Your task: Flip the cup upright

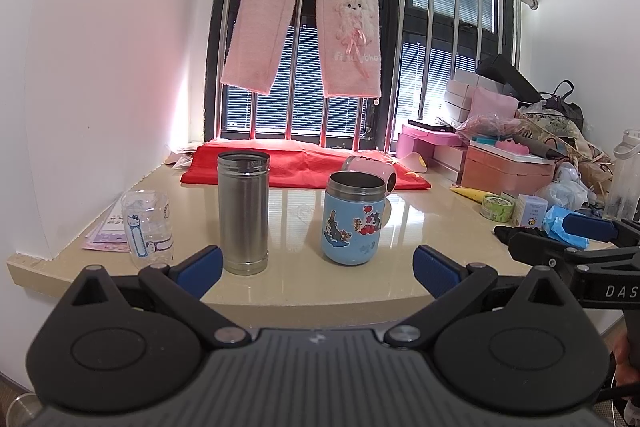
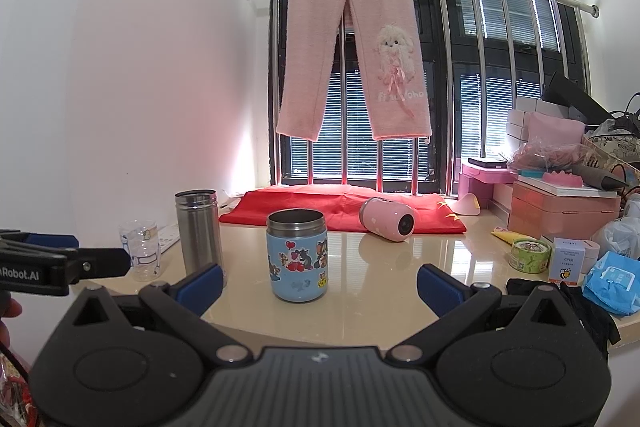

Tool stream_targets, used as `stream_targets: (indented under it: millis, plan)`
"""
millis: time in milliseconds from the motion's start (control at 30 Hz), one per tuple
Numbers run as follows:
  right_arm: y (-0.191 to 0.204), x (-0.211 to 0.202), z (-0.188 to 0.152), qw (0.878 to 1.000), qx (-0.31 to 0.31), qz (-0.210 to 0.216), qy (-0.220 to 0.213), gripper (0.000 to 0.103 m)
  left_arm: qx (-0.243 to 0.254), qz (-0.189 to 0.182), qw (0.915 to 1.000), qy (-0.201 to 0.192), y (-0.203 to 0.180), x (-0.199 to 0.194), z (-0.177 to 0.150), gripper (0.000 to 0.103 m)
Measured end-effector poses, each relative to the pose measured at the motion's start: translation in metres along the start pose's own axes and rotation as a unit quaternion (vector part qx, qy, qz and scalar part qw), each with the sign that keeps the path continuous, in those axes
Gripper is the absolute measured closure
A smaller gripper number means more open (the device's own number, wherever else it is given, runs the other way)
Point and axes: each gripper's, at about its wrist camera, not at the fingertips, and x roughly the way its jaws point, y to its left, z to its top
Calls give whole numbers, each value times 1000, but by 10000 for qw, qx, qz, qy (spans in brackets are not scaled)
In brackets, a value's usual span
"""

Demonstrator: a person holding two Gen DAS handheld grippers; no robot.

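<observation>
A pink cup (image 2: 387, 218) lies on its side at the edge of the red cloth (image 2: 304, 209), its end facing me; in the left wrist view it (image 1: 374, 171) shows partly behind the blue cartoon cup. The blue cartoon cup (image 2: 297, 255) (image 1: 353, 218) stands upright, mouth up. A steel cup (image 2: 198, 235) (image 1: 243, 213) stands upright to its left. My left gripper (image 1: 318, 269) is open and empty, back from the counter edge. My right gripper (image 2: 320, 285) is open and empty in front of the blue cup.
A clear Hello Kitty cup (image 1: 147, 227) stands at the counter's left. Boxes, a tape roll (image 2: 529, 254), a blue tissue pack (image 2: 612, 281) and bags crowd the right side. Pink trousers (image 2: 356, 55) hang on the window rail behind the beige counter (image 2: 384, 307).
</observation>
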Motion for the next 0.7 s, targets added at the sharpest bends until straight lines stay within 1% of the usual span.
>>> stream_targets:
  millis: [500, 700]
  plan:
    - [-3, 1, 1, 10000, -8, -8, 1, 0, 2, -31, 10000, 24, 1, 2, 1, 0]
    - [-5, 5, 0, 10000, -30, -22, 55, 0, 84, -90, 9999, 91, -4, 12, 3, 0]
